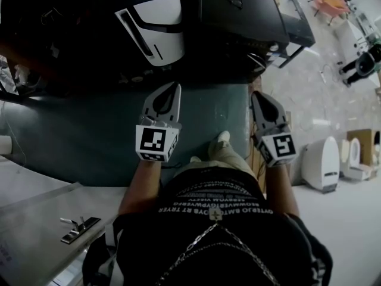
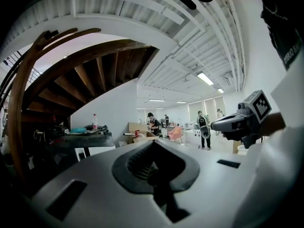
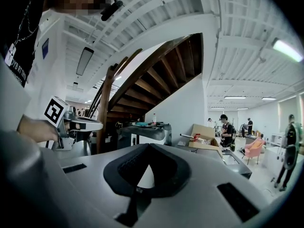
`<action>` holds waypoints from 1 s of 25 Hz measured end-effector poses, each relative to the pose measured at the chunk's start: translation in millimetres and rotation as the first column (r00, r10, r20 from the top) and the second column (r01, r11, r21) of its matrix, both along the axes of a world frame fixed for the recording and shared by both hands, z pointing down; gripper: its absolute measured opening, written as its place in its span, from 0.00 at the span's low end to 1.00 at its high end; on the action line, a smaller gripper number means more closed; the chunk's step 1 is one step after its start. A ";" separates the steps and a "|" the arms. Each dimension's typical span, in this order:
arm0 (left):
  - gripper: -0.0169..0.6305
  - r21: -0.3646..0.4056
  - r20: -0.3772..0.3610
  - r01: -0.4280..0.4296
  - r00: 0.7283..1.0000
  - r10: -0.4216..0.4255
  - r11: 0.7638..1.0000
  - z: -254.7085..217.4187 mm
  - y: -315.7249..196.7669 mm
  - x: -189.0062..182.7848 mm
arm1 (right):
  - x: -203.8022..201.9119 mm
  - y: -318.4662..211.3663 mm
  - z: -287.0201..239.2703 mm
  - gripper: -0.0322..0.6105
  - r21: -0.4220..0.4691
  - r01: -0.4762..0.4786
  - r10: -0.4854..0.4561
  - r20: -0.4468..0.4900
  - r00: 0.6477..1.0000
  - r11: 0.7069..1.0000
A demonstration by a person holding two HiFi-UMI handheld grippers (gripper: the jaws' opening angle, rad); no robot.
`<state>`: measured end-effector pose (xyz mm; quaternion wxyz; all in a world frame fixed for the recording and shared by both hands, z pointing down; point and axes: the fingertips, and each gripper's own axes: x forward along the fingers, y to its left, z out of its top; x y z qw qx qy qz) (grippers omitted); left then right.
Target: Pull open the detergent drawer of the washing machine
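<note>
Black shirt (image 1: 220, 231) fills the near edge of the head view, and past it the left gripper (image 1: 174, 88) and right gripper (image 1: 258, 97) point forward over a grey mat (image 1: 83, 130), both with jaws closed on nothing. No drawer shows plainly; the white appliance (image 1: 156, 25) ahead may be the washing machine. I'd find the drawer front first, open one gripper's jaws before reaching, and pull straight outward

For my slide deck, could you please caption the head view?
Seen from above, the person holds the left claw and right claw forward, both shut and empty, above a grey surface.
</note>
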<state>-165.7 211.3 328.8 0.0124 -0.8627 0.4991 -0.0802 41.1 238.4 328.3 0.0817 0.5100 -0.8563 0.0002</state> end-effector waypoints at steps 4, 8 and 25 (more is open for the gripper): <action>0.03 -0.013 -0.017 -0.006 1.000 0.006 1.000 1.2 -18.9 10.9 | 19.4 -20.2 11.9 0.05 -0.010 -0.018 0.018 -0.019 1.000 1.000; 0.03 0.000 -0.026 -0.014 1.000 0.014 1.000 -8.7 -42.2 26.3 | 28.1 -41.9 13.7 0.05 -0.025 -0.003 0.003 -0.029 1.000 1.000; 0.03 -0.058 -0.034 -0.015 0.999 0.013 0.998 -0.8 -136.4 86.6 | 80.1 -134.4 21.8 0.05 -0.045 0.034 -0.033 0.023 0.999 0.998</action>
